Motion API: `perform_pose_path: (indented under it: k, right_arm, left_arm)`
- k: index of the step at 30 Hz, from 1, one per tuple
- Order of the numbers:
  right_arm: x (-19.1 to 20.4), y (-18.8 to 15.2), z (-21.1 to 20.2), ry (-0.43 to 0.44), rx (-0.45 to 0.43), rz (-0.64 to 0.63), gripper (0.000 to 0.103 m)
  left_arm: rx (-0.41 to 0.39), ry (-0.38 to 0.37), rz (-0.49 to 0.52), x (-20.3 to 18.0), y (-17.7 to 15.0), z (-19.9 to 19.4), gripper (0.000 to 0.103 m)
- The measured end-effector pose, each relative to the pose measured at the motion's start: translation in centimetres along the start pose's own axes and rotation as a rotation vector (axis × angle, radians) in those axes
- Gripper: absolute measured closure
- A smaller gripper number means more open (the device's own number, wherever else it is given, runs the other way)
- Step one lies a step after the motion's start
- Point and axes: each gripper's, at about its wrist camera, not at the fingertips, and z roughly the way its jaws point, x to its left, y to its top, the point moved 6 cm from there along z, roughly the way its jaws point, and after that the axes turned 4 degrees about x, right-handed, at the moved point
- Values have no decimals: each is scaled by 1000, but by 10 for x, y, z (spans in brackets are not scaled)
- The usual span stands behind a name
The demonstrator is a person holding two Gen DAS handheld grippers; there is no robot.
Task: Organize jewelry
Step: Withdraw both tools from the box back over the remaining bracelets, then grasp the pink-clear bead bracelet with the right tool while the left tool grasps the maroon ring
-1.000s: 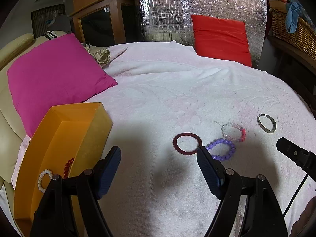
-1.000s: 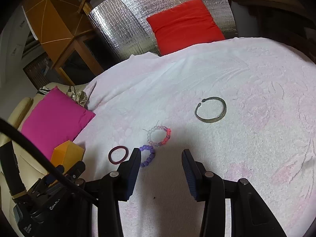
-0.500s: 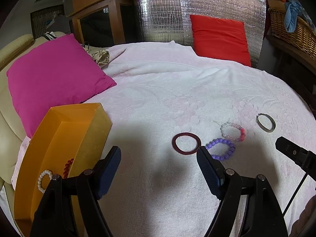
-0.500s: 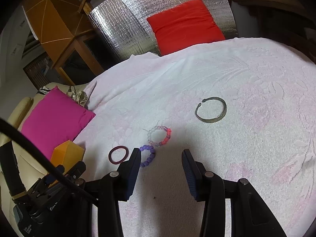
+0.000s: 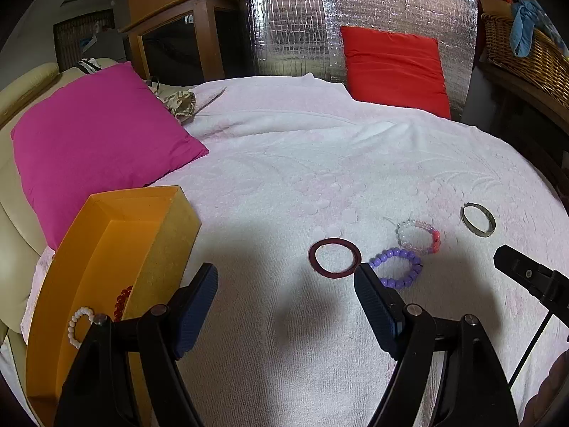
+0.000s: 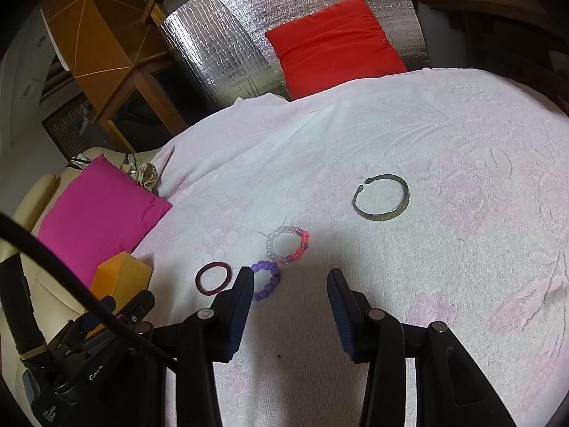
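Both grippers hang above a pale pink towel (image 5: pixel 284 163) spread over a bed or couch, and neither holds anything. The left gripper (image 5: pixel 286 284) has its jaws spread wide, with only bare towel between the blue pads; the right gripper (image 6: pixel 291 286) stands with a narrower gap, also empty. Four pieces of jewelry lie loose on the towel. A dark red ring bangle (image 5: pixel 334 258) lies flat just beyond the left gripper's right fingertip, and a purple bead bracelet (image 5: pixel 397 267) lies just beside it, partly hidden behind that fingertip in the left wrist view. In the right wrist view the same purple bead bracelet (image 6: pixel 266 281) sits right next to the right gripper's left finger. A bracelet of clear, white and coral beads (image 6: pixel 288 244) lies just past the purple one, close to it. A metal cuff bangle (image 6: pixel 381 202) with an open gap lies well apart to the right. An open orange box (image 5: pixel 106 249) stands at the left edge of the towel, holding a white bead bracelet (image 5: pixel 80 325) and a red bead strand (image 5: pixel 122 300). A magenta cushion (image 5: pixel 96 142) lies behind the box, and a red cushion (image 5: pixel 394 67) leans against silver foil sheeting (image 5: pixel 291 17) at the back.
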Motion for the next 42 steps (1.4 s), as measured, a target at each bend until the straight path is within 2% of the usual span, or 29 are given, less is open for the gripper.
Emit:
perform_pose_path:
  k: [6, 12, 17, 21, 22, 24, 26, 28, 31, 32, 33, 34, 35, 36, 42]
  right_arm:
    - [0, -1, 3, -7, 5, -8, 57]
    - [0, 3, 24, -20, 34, -46, 57]
    - [0, 8, 52, -25, 72, -44, 57]
    - [2, 11, 71, -48, 84, -51, 57]
    - [2, 13, 75, -62, 82, -62, 57]
    - [1, 15, 85, -91, 86, -77, 58]
    - [-1, 15, 93, -110, 100, -78, 63]
    - [1, 16, 97, -137, 86, -106, 66]
    - [6, 14, 102, -159, 90, -167, 81]
    - [8, 13, 103, -173, 86, -193, 89]
    - [9, 12, 103, -186, 79, -211, 92]
    - [10, 12, 103, -189, 76, -223, 93]
    - [10, 11, 102, -183, 74, -222, 95]
    - [10, 12, 101, -180, 73, -220, 95]
    - [9, 19, 82, -137, 41, -193, 95]
  left_arm:
    - [45, -23, 11, 3, -1, 11, 24]
    - [107, -5, 3, 20, 2, 35, 24]
    - [163, -65, -43, 26, 5, 59, 24]
    - [175, -124, -37, 18, 8, 73, 25]
    - [176, -136, -27, 16, 9, 77, 27]
    - [183, -157, -7, 10, 9, 82, 41]
    - [203, -174, 9, 7, 9, 91, 47]
    - [195, -169, 18, 5, 9, 96, 48]
    - [174, -189, 55, -4, 11, 95, 57]
    - [173, -197, 65, -7, 11, 94, 63]
    - [172, -200, 81, -10, 10, 93, 72]
    - [168, -201, 102, -13, 9, 92, 78]
    - [170, -208, 120, -16, 7, 92, 89]
    - [174, -215, 124, -17, 7, 92, 93]
    - [151, -221, 85, -6, 9, 81, 97]
